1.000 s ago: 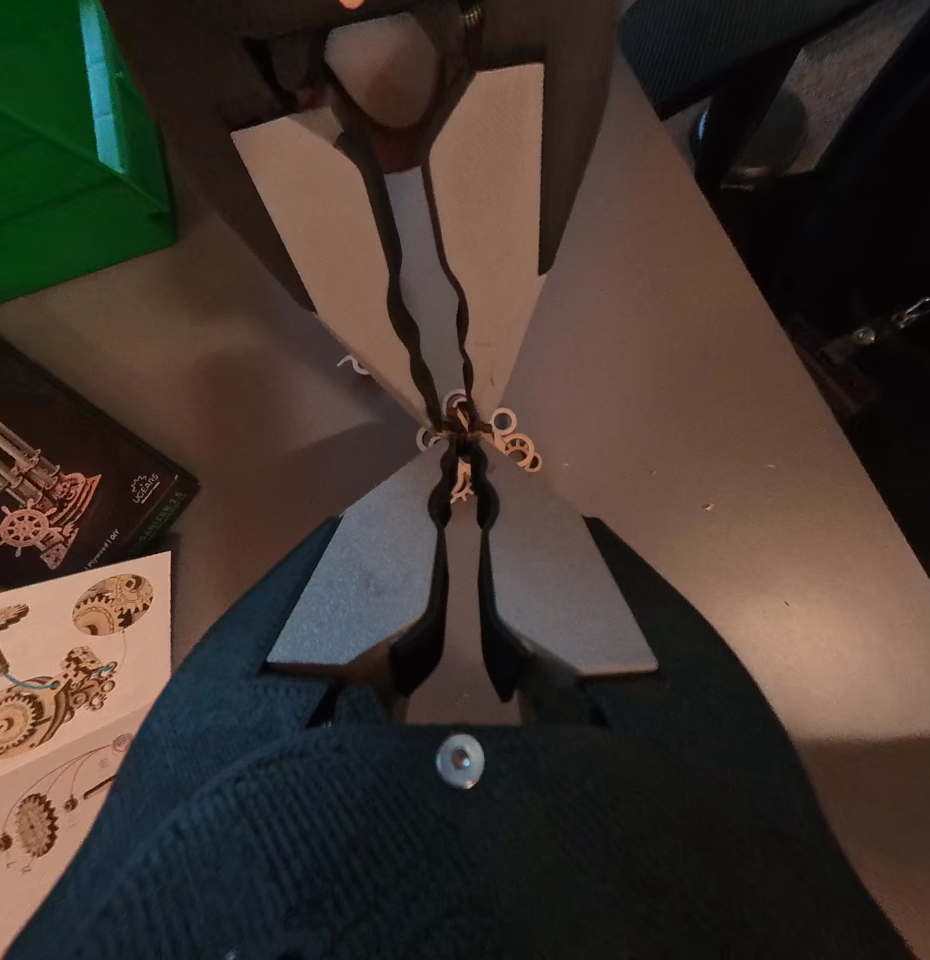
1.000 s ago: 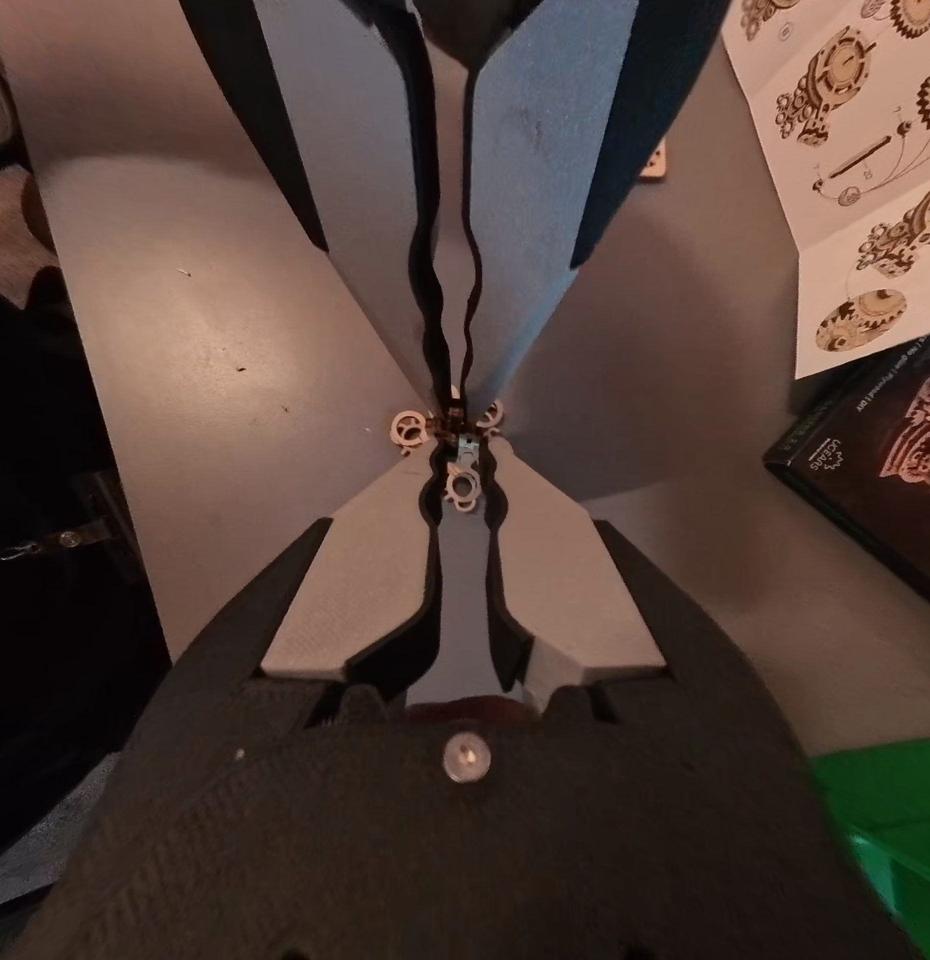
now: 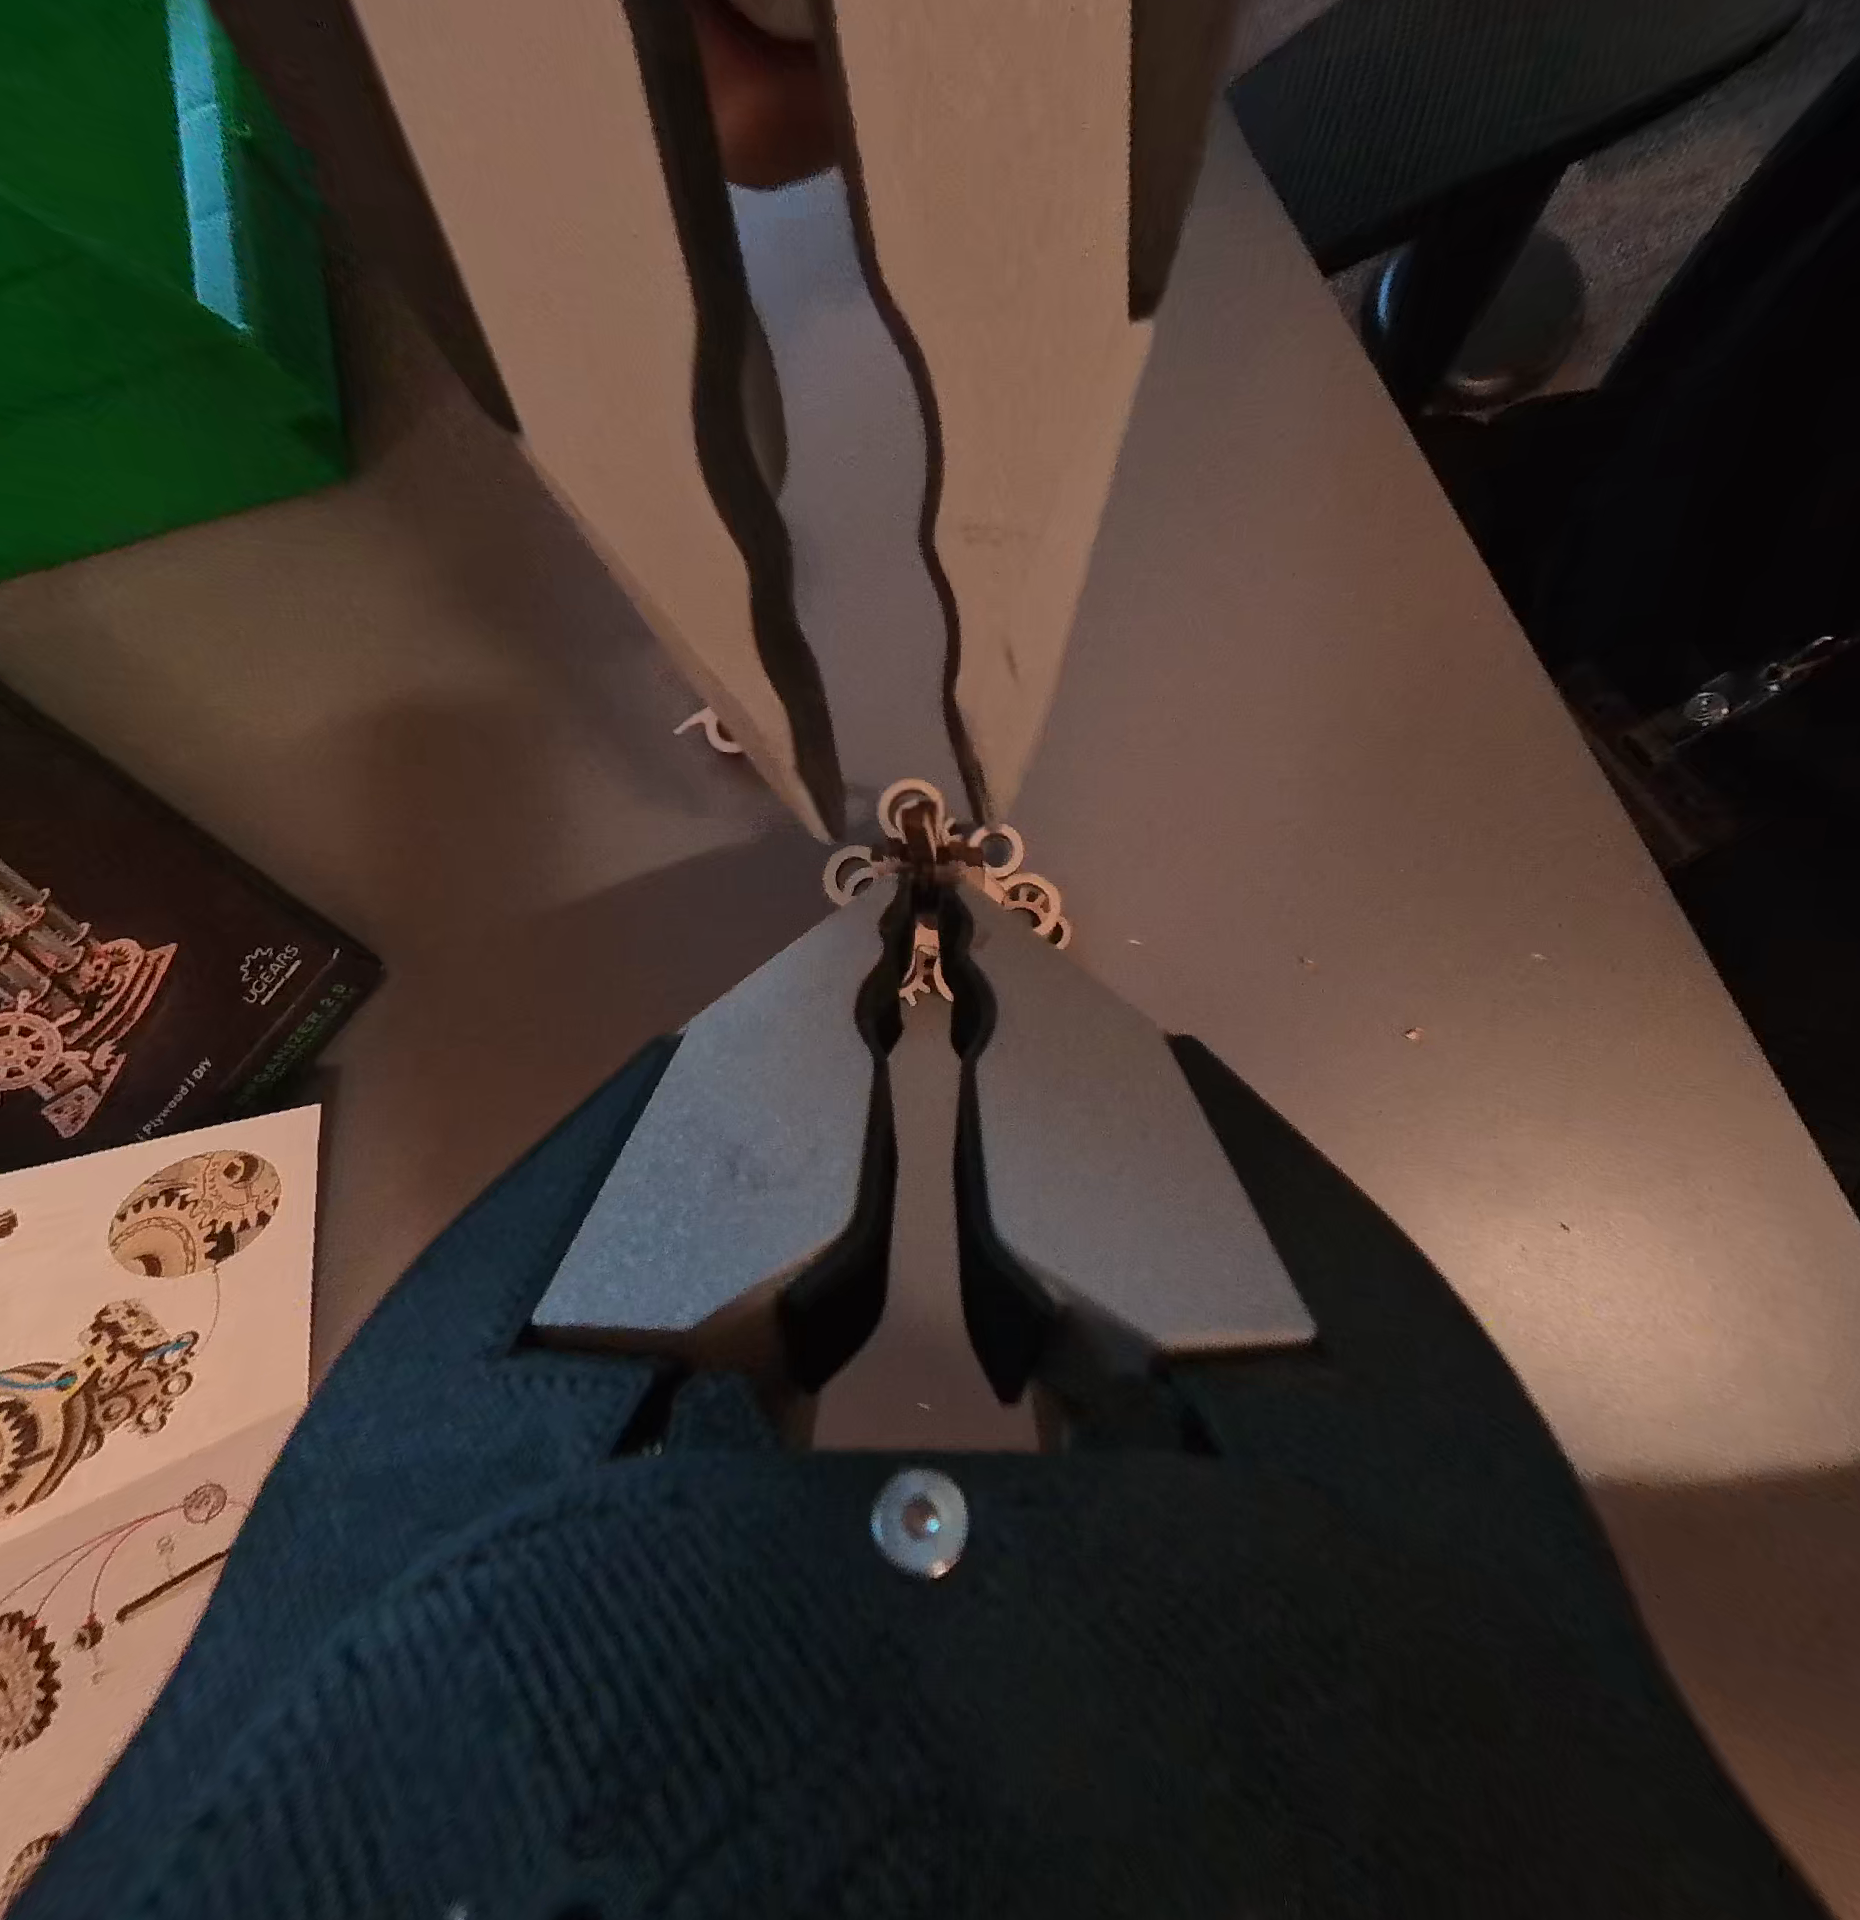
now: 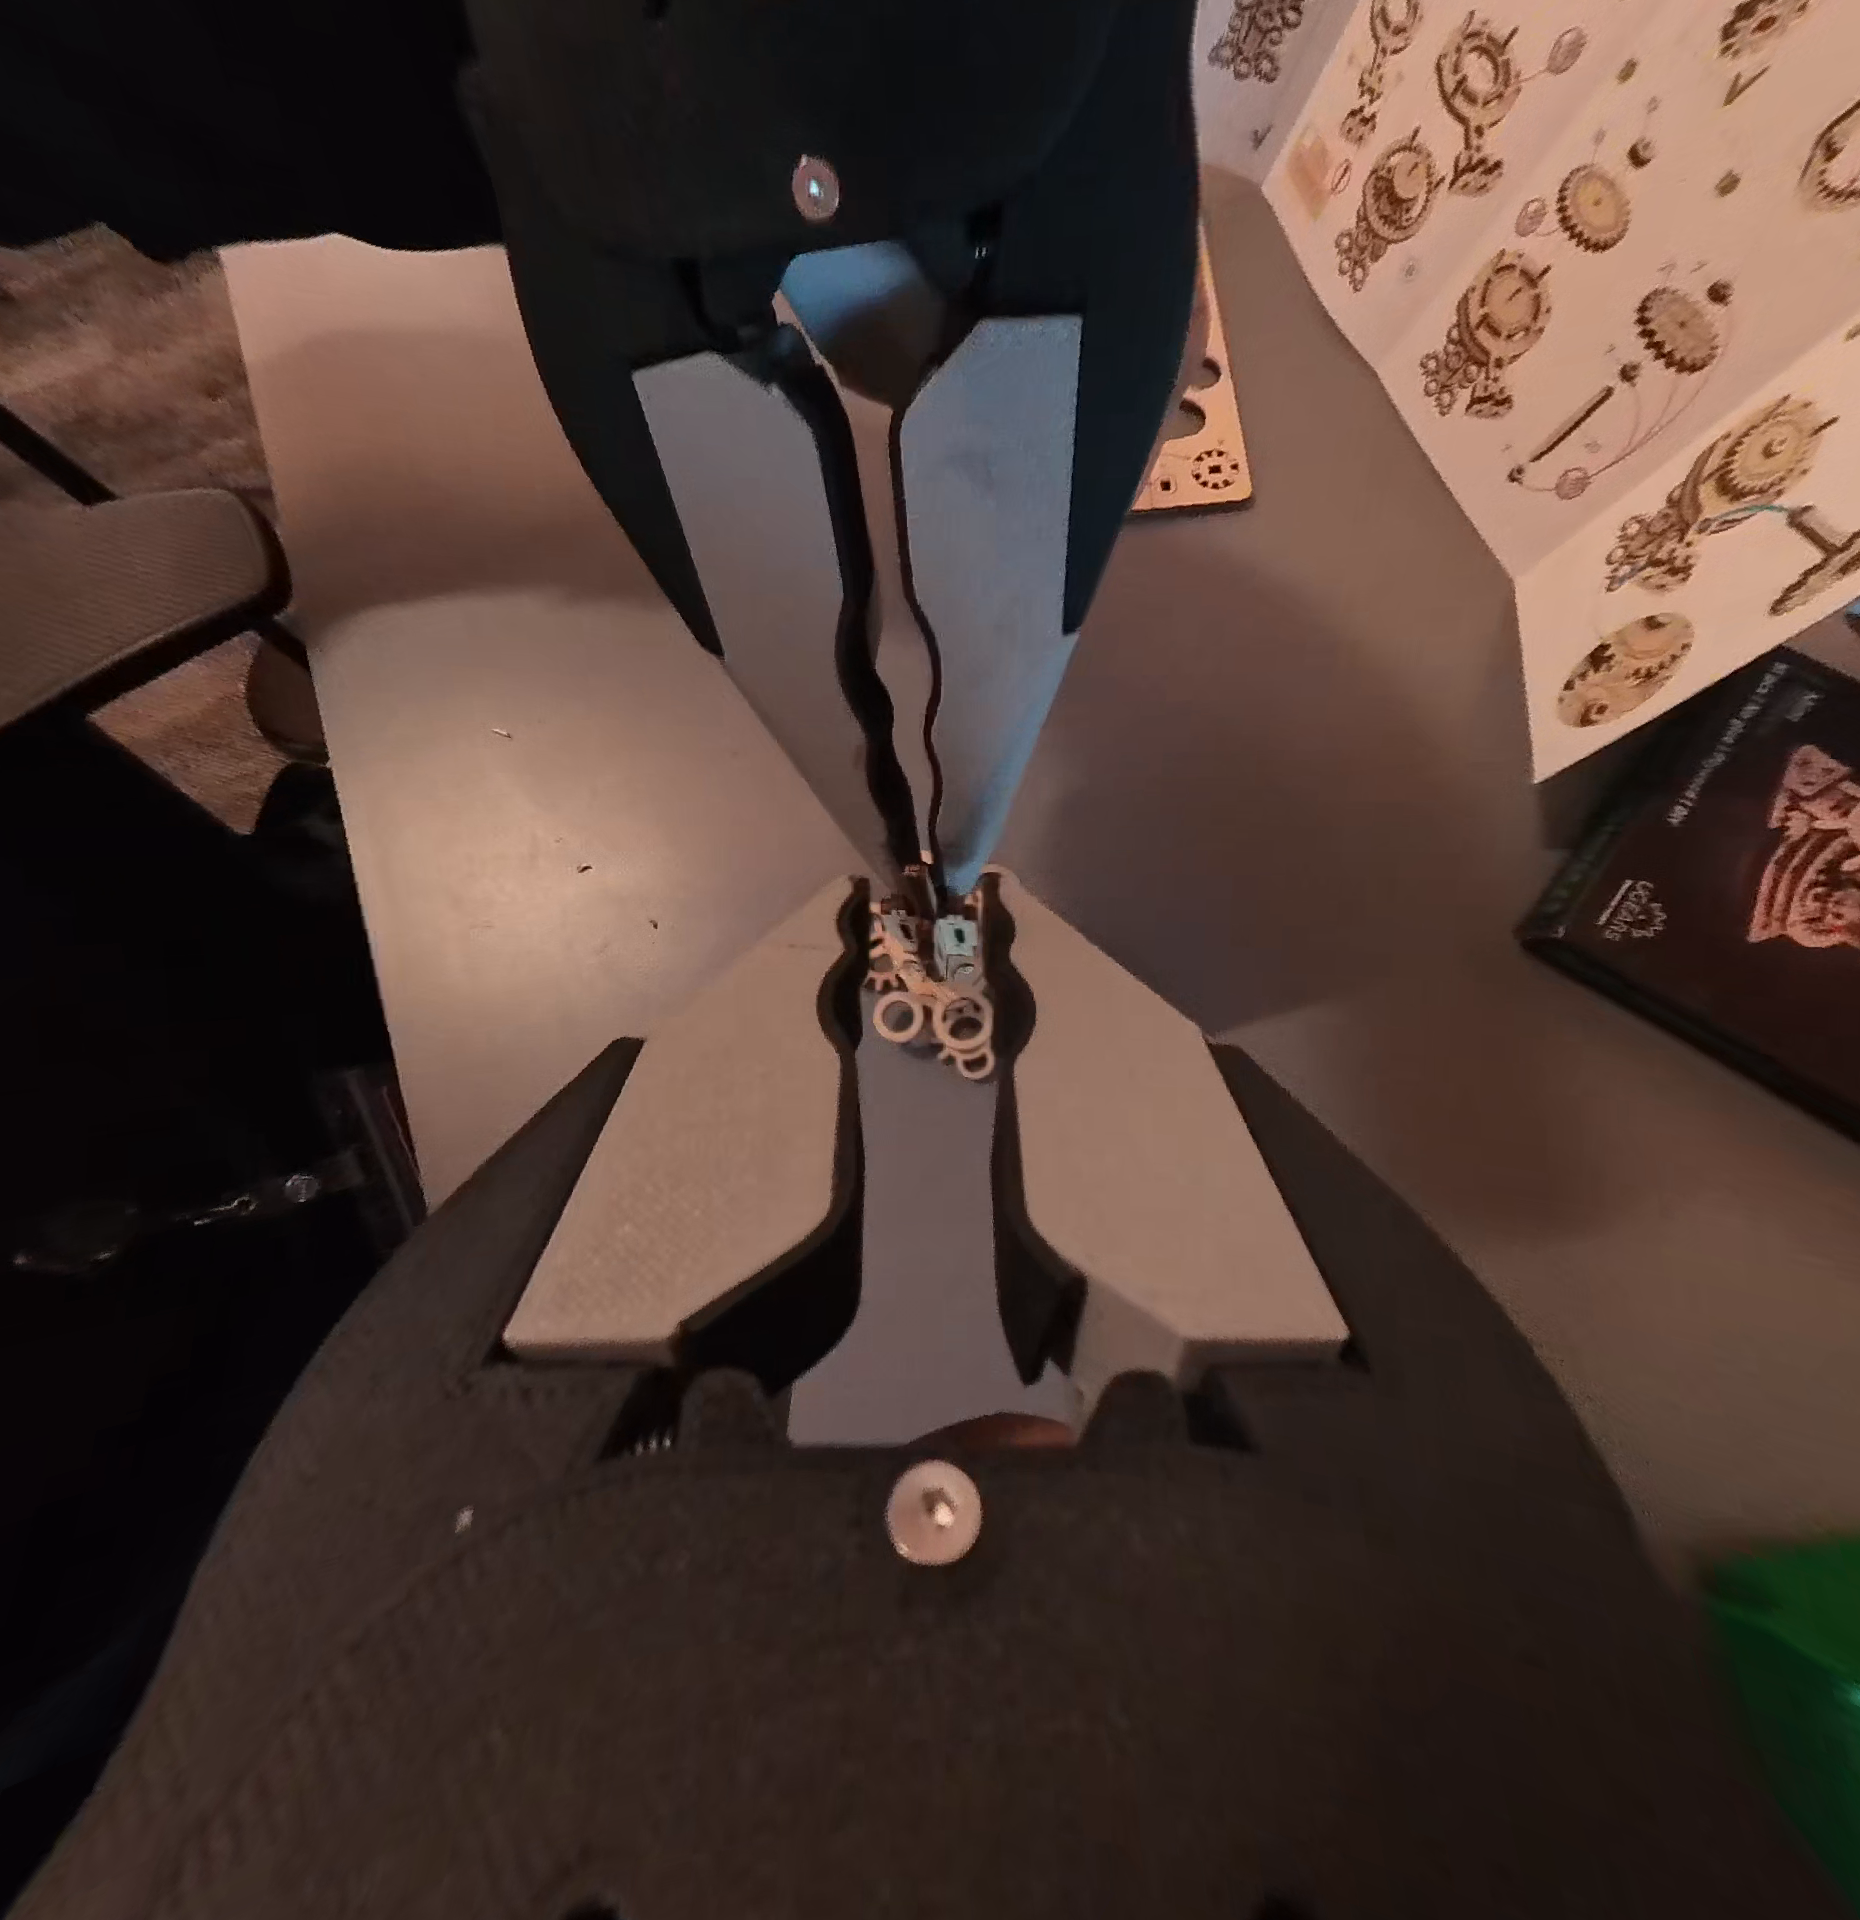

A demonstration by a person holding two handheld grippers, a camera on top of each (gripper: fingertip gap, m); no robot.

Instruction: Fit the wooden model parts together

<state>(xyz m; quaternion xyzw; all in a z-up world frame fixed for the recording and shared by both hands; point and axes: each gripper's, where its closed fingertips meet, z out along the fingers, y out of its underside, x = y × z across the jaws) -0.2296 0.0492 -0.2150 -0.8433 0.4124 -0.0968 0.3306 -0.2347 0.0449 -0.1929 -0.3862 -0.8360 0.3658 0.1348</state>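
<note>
**Grippers Met Tip to Tip Over the Wooden Cluster**

While both tools faced each other above the table, the left gripper sat nearest in its own view, pressed almost together and pinching the wooden parts at its tips. In the right wrist view, the right gripper had its tips narrowed around the same parts, which lay between its fingers; whether it truly clamped them could not be told. Beyond the cluster the opposite tool filled each view.

Against the frames a second before, the right gripper had slid farther over the piece: the ringed parts then sat at its very tips and now lay within the finger gap. The opposing tool also loomed closer in the left view. That suggested the pieces were being pushed together, though seating stayed hidden.

Farther off lay the manual, box, a fretwork sheet and a green bin.
</note>
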